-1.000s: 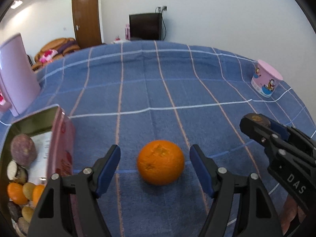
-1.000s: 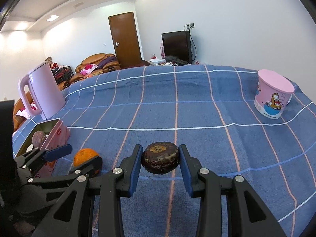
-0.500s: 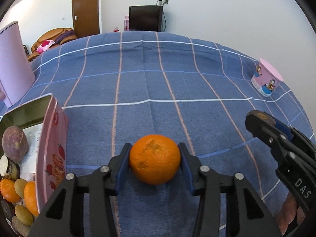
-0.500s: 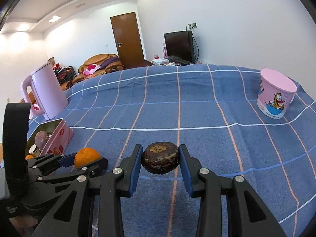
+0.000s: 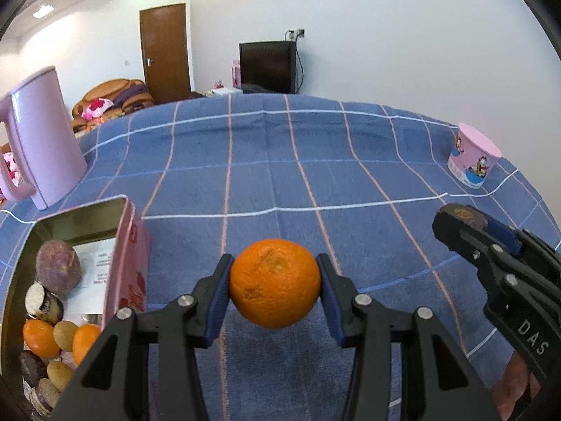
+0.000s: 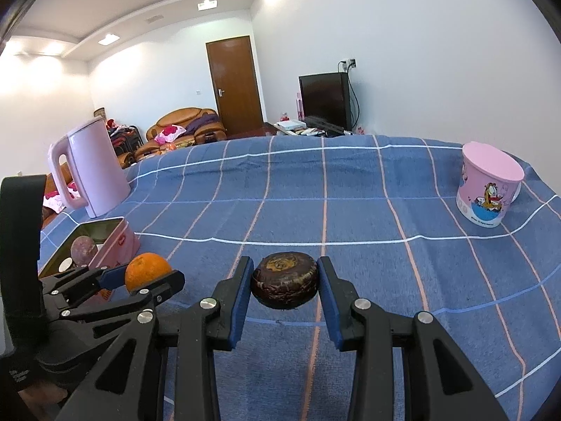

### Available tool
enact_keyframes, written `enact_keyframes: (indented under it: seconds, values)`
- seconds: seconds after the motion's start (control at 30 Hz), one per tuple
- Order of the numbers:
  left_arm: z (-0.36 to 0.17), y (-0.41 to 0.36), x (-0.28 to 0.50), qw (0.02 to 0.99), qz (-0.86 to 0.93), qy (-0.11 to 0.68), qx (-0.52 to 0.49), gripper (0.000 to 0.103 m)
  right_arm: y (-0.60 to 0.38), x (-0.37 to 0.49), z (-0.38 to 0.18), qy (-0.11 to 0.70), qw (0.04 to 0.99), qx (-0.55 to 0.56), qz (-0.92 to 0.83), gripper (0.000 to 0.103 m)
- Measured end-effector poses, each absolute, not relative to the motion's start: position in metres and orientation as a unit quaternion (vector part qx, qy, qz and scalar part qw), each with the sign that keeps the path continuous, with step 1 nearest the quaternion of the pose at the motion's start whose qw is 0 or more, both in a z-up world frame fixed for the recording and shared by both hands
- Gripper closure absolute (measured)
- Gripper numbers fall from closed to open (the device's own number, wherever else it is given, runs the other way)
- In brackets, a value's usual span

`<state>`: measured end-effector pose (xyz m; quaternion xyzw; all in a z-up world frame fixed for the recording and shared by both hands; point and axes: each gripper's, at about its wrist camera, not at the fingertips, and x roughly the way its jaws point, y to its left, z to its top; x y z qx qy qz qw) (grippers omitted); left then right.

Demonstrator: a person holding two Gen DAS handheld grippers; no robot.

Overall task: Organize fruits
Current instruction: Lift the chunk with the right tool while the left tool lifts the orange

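Observation:
My left gripper (image 5: pixel 275 293) is shut on an orange (image 5: pixel 275 282) and holds it above the blue checked tablecloth (image 5: pixel 280 175). It also shows in the right wrist view (image 6: pixel 147 275). My right gripper (image 6: pixel 284 289) is shut on a dark brown round fruit (image 6: pixel 284 284), lifted off the cloth; it appears at the right of the left wrist view (image 5: pixel 466 219). A pink tin box (image 5: pixel 128 256) at the left holds several fruits: a purple one (image 5: pixel 58 266), small oranges (image 5: pixel 40 336) and brown ones.
A pink kettle (image 5: pixel 38 140) stands behind the tin at the left, also visible in the right wrist view (image 6: pixel 93 172). A pink cartoon cup (image 6: pixel 489 184) stands upside down at the far right. A TV, door and sofa are beyond the table.
My left gripper closed on the orange and lifted it off the cloth. The right gripper kept its hold on the dark fruit and rose slightly.

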<state>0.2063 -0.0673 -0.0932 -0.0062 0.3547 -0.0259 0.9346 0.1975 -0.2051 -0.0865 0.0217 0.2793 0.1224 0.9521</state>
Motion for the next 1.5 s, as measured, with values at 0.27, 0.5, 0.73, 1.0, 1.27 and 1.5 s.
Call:
enact_keyframes:
  seconds: [0.27,0.5,0.73,1.0,1.27,1.5]
  values:
    - [-0.087,-0.066,0.198,0.943,-0.017,0.331,-0.002,0.054,-0.205,0.192,-0.084,0.263,0.957,0.021,0.121,0.064]
    - [-0.083,-0.065,0.192,0.95,-0.009,0.313,-0.002,0.054,-0.205,0.186,-0.08,0.246,0.961,0.018,0.121,0.064]
    - [-0.079,-0.065,0.185,0.956,-0.003,0.294,0.002,0.054,-0.207,0.181,-0.078,0.234,0.965,0.018,0.121,0.064]
    - [-0.074,-0.066,0.177,0.962,0.004,0.272,0.008,0.054,-0.205,0.176,-0.075,0.219,0.968,0.014,0.12,0.064]
    - [-0.072,-0.066,0.171,0.966,0.009,0.257,0.008,0.054,-0.206,0.172,-0.072,0.205,0.971,0.014,0.119,0.064]
    - [-0.069,-0.065,0.165,0.971,0.014,0.24,0.008,0.054,-0.206,0.167,-0.07,0.191,0.975,0.01,0.117,0.064]
